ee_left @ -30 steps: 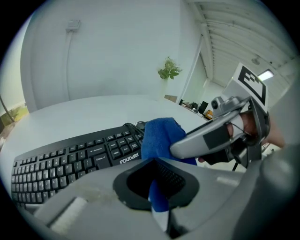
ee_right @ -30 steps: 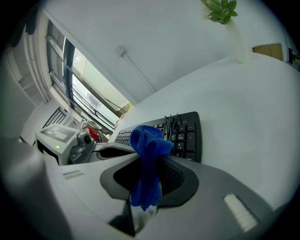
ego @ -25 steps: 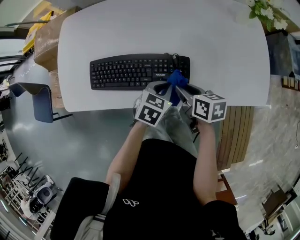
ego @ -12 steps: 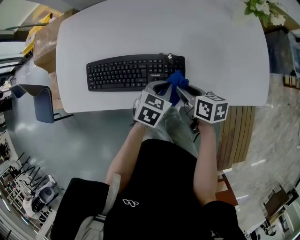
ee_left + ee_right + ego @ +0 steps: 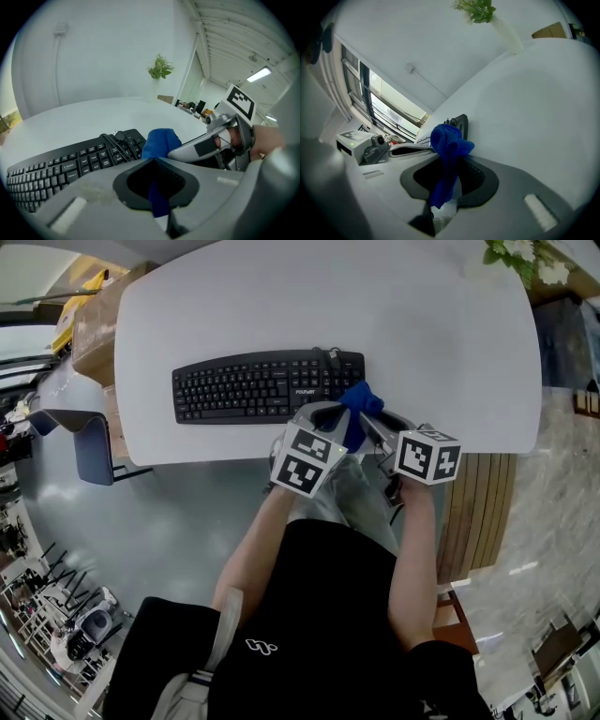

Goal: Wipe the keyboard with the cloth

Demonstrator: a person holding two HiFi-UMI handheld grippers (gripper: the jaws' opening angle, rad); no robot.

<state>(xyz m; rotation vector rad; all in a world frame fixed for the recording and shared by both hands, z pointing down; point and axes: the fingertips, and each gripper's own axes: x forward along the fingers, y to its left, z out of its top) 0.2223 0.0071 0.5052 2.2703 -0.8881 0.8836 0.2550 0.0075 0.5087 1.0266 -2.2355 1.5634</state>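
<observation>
A black keyboard (image 5: 267,385) lies across the white table (image 5: 422,334), its cable coiled at the back right. A bunched blue cloth (image 5: 360,405) hangs at the keyboard's right front corner, near the table's front edge. My left gripper (image 5: 341,415) and right gripper (image 5: 369,421) meet tip to tip there, both shut on the cloth. In the left gripper view a blue strip (image 5: 158,201) runs down between the jaws, and the right gripper (image 5: 206,146) crosses in front. In the right gripper view the cloth (image 5: 447,143) bulges above the jaws and trails into them, just before the keyboard's end (image 5: 459,124).
A plant in a vase (image 5: 525,261) stands at the table's far right corner. Cardboard boxes (image 5: 89,324) and a blue chair (image 5: 89,442) sit left of the table. A slatted wooden panel (image 5: 473,512) is at the right, below the table edge.
Both grippers have drifted slightly right along the keyboard with the cloth, from over its right-hand keys to its right front corner. Their hold on the cloth is unchanged.
</observation>
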